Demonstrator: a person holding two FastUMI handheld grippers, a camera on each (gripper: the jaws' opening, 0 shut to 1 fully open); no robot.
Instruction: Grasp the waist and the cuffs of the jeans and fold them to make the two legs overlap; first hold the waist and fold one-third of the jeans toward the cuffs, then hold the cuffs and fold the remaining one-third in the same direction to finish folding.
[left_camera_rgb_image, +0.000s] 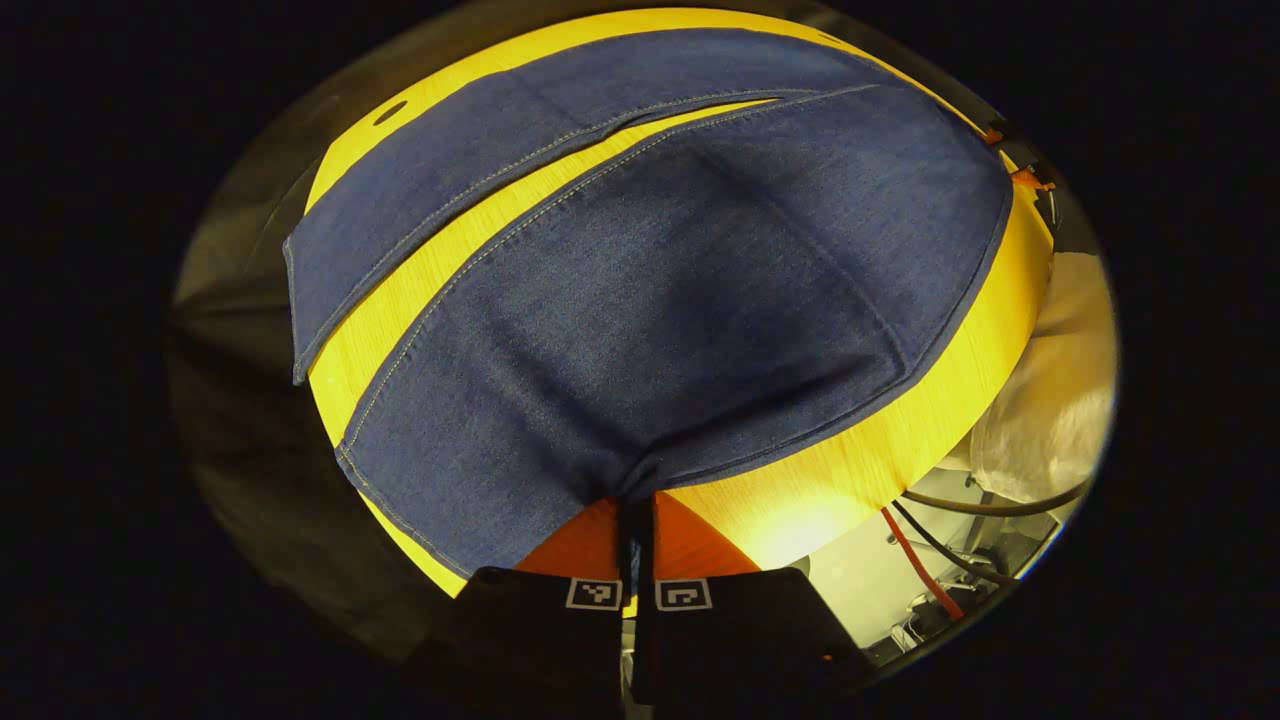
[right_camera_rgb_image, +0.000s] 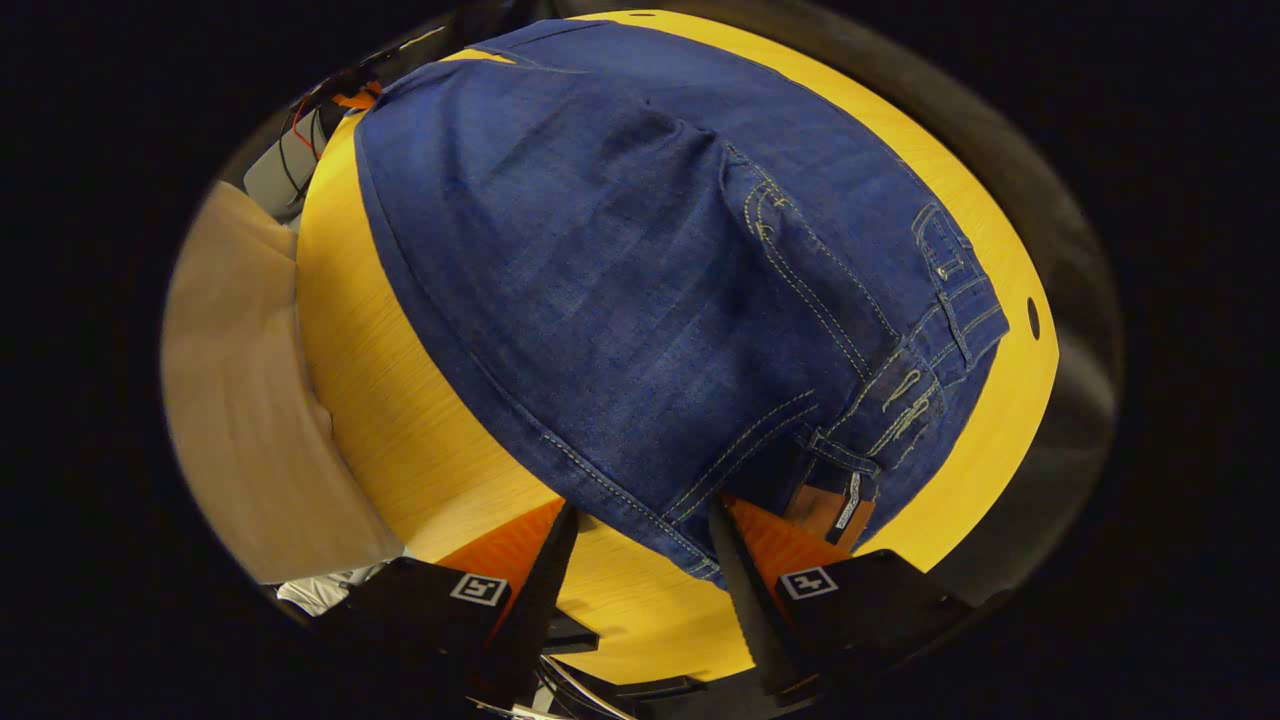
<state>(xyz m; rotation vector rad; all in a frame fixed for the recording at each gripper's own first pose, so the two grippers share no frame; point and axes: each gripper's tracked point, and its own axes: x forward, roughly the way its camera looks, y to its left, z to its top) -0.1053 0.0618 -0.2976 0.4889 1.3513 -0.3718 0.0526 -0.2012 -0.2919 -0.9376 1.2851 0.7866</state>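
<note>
Here, left tongs (left_camera_rgb_image: 634, 545) pinching jeans (left_camera_rgb_image: 640, 310), right tongs (right_camera_rgb_image: 635, 545) agape

Dark blue jeans (left_camera_rgb_image: 640, 300) flat on yellow table, legs parted, waist corner bunched

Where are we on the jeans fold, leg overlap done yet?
Not yet. The jeans lie flat on the table with the two legs apart, wood showing between them. In hand: the left gripper is shut on the near leg's cuff edge; the right gripper is open at the waist corner, not clamped. Left: overlapping the legs, then both third folds.
</note>
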